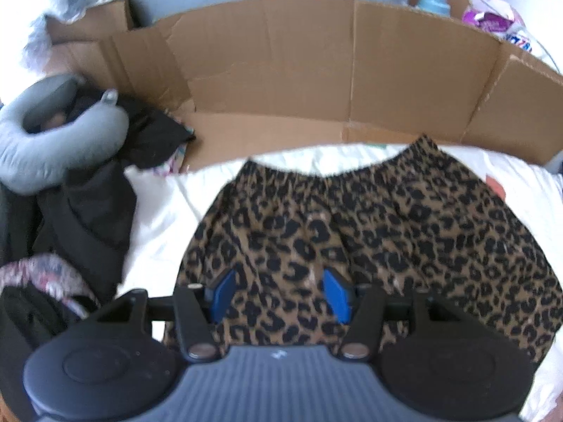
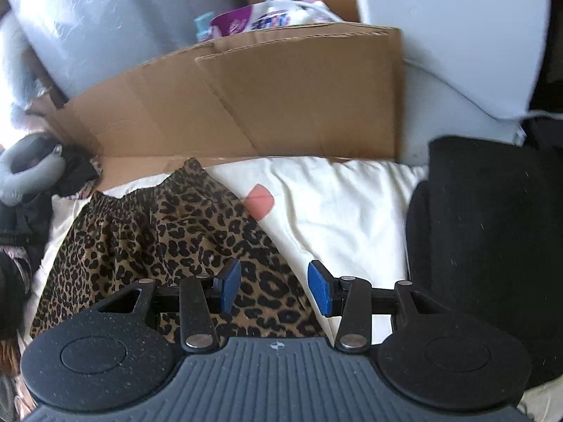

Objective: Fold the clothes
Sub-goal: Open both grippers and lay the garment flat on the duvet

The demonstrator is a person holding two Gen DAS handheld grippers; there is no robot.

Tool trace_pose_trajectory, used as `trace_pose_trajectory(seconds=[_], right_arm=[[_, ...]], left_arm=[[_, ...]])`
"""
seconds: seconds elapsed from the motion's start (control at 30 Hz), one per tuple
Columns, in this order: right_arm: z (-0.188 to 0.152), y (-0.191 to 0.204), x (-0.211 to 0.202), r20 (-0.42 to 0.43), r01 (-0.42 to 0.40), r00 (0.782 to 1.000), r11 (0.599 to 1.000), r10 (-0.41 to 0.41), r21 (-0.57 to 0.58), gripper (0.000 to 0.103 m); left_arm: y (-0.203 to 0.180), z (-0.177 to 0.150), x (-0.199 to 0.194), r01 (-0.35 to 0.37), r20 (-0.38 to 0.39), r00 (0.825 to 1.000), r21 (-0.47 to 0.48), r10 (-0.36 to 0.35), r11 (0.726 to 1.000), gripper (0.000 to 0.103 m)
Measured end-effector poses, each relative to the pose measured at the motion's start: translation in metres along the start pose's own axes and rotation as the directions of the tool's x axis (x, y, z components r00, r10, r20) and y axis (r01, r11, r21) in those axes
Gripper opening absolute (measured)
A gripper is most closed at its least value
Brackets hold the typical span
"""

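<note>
Only right view shows black garment beside leopard skirt.

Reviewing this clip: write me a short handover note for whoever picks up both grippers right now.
Left gripper: open, empty, above the leopard-print skirt.
Right gripper: open, empty, over the skirt's right edge.
Skirt lies spread flat on the white bedding, elastic waistband toward the brown cardboard sheet.
Pile of dark clothes waits to its left; a black folded stack sits on the right.
Done: skirt laid out. Left: fold it, then the pile.
</note>
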State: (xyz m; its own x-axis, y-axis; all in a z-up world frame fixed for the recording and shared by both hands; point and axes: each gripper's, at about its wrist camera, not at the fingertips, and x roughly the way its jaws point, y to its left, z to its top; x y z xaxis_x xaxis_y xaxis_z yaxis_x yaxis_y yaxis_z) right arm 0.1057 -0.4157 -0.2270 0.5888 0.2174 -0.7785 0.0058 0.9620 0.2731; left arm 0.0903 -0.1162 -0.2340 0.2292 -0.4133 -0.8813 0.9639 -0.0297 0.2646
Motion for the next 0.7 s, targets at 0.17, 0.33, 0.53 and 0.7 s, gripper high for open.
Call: trace_pose_trajectory(seconds=[0.17,0.33,0.53,0.7], right_arm=[[-0.021,-0.007,-0.008,0.004,0.025,1.0,0.999,-0.025,0.031,0.049],[-0.034,-0.001,-0.01,0.004,0.043,0.999,0.999,-0.043,0.016,0.05],[-0.049,0.005,-0.005,-0.022,0.007,1.0,1.0,-0.007,-0.024,0.05],[-0.063,0.0,0.003,-0.048,0.002,0.999,1.0,-0.003,-0.011,0.05]], left_arm=[[-0.019,-0.026,0.002,0.036,-0.078,0.996,0.028,-0.034,0.999,0.061],[-0.047,-0.048,0.007,0.067,-0.143,0.988,0.071,-0.056,0.995,0.061],[-0.066,-0.068,0.002,0.1,-0.176,0.981,0.082,-0.085,0.992,0.061],[-0.076,-0.087,-0.004,0.125,-0.182,0.978,0.121,-0.102,0.985,0.061]])
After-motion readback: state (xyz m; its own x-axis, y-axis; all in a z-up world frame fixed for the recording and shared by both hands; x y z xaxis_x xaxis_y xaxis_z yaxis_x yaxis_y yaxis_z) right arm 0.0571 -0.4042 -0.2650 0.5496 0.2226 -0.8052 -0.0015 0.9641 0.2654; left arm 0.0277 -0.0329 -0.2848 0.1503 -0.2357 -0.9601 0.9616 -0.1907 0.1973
